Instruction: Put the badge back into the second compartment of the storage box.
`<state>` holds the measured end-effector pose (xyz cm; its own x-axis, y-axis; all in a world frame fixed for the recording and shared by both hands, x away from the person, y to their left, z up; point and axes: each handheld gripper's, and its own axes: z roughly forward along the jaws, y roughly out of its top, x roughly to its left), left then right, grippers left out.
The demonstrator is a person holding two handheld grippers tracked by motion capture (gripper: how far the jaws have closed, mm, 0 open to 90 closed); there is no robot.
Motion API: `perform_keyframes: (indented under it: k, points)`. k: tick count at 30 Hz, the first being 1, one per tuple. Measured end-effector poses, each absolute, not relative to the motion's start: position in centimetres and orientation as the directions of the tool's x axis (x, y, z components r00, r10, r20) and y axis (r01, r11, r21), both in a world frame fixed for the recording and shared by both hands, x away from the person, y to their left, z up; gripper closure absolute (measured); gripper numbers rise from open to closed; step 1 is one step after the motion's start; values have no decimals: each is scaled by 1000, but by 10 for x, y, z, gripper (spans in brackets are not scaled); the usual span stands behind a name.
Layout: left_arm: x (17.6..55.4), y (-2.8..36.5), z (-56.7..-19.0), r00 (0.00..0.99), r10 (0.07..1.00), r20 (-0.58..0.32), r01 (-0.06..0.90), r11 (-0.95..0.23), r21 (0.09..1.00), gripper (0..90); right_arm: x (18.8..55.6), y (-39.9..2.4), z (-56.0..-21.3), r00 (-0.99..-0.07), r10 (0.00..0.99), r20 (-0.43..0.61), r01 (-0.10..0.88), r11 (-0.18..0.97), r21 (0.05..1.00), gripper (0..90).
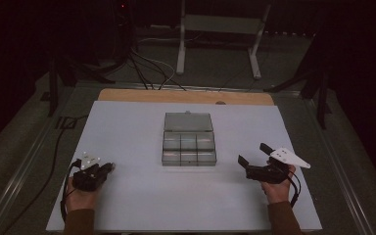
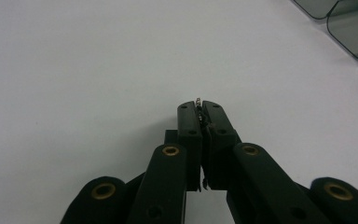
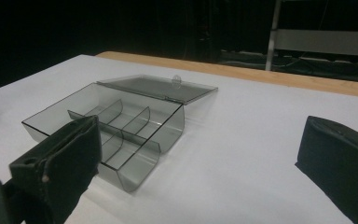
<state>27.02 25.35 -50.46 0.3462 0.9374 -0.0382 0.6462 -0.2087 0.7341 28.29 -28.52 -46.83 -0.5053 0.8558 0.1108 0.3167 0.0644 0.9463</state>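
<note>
High view first: a clear compartment box [image 1: 189,145] sits mid-counter on the white counter [image 1: 137,205], its lid [image 1: 188,122] folded flat behind it, 6 compartments showing in 2 rows of 3. Left gripper [image 1: 108,167] rests near the front-left of the counter, well apart from the box, held in the person's left hand [image 1: 81,196]. Right gripper [image 1: 254,155] sits on the other side, near the box's front-right corner but clear of it, gripped by the right hand [image 1: 276,188].

Over to the left gripper view: the left gripper [image 2: 200,106] has its fingers pressed together, and a tiny metallic piece [image 2: 199,100] pokes out at the tips, too small to identify. White counter lies beneath, with the box's edge [image 2: 354,28] at the top-right corner.

Right gripper view now: fingers [image 3: 60,158] spread wide apart, nothing between them, pointing toward the open box [image 3: 116,135]. Its lid [image 3: 161,88] lies back on the counter, and the compartments look empty.
</note>
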Motion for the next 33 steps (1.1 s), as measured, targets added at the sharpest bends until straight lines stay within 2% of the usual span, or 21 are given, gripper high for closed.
perform_keyframes:
  k: [33]
  points:
    - [270,241,-487,369,928,-46,604,-202,771,896,283,-285,-469,-508,854,113,317,64,946,0]
